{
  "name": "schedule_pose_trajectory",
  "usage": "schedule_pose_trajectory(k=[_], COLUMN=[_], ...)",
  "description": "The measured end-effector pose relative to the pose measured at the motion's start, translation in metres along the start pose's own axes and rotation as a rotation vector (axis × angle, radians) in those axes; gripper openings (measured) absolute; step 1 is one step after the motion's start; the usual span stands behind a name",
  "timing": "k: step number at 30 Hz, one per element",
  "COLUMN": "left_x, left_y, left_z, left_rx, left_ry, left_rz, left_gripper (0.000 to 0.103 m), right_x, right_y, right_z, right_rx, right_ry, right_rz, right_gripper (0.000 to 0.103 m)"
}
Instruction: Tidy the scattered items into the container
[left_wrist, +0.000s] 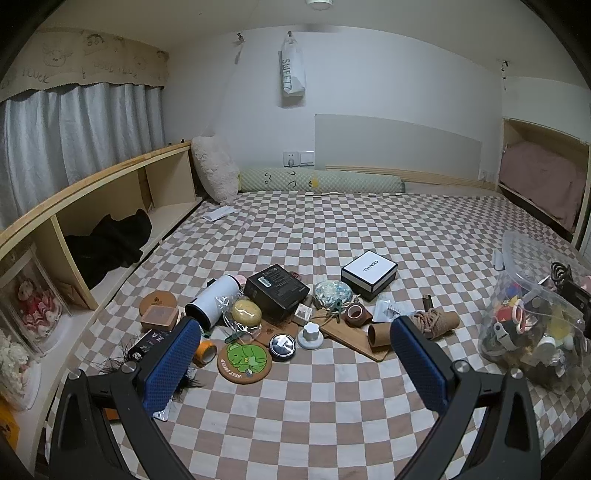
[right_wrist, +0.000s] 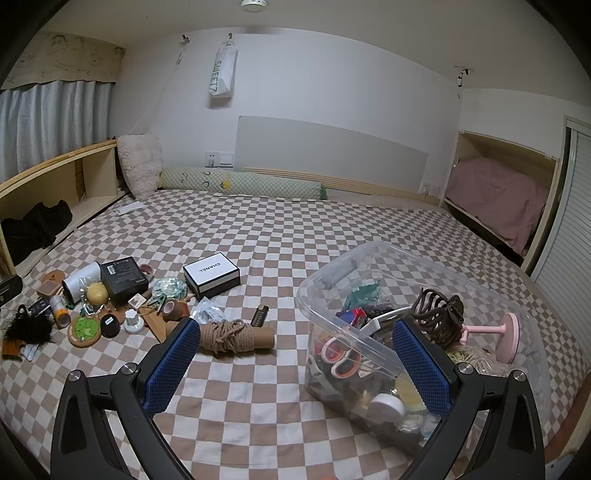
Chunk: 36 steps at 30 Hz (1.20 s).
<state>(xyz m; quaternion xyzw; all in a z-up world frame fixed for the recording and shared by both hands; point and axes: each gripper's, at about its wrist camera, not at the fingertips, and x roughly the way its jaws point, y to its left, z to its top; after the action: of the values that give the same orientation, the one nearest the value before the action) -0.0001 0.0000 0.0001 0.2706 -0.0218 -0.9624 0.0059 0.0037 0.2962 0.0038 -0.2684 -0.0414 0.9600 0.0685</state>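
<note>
The checkered bed (left_wrist: 332, 229) is filling both views; the clear container (right_wrist: 369, 273) is sitting centre-right, scattered items (left_wrist: 273, 306) clustering mid-frame. Left hand-held gripper (left_wrist: 295, 354) and right hand-held gripper (right_wrist: 295, 354) are hovering wide open, holding nothing.

Near bed (left_wrist: 314, 424): bare checkered sheet, open passage.
Clutter pile (left_wrist: 273, 317): packed items touching, few gaps.
Clear container (right_wrist: 369, 266): open-topped; hair claw (right_wrist: 439, 314) crowds the rim.

Ahead of my blue-padded left gripper (left_wrist: 295, 354) I see a brown-and-white checked bedsheet (left_wrist: 332, 413), a green-frog coaster (left_wrist: 245, 357), a black box (left_wrist: 277, 291) and a white, black-edged box (left_wrist: 368, 274).
</note>
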Motion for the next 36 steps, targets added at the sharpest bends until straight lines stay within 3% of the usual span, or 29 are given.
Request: schedule_pose_trajectory(k=[36], left_x=[0.0026], left_y=[0.0014], left_z=[-0.0016], left_rx=[-0.013], left_ry=[0.008], left_rz=[-0.002], left_gripper=[0.103], right_x=[-0.0002], right_y=[0.0024], right_z=[-0.0019], right_rx=[0.003], right_ry=[0.002], right_rz=[-0.003], right_gripper=[0.103])
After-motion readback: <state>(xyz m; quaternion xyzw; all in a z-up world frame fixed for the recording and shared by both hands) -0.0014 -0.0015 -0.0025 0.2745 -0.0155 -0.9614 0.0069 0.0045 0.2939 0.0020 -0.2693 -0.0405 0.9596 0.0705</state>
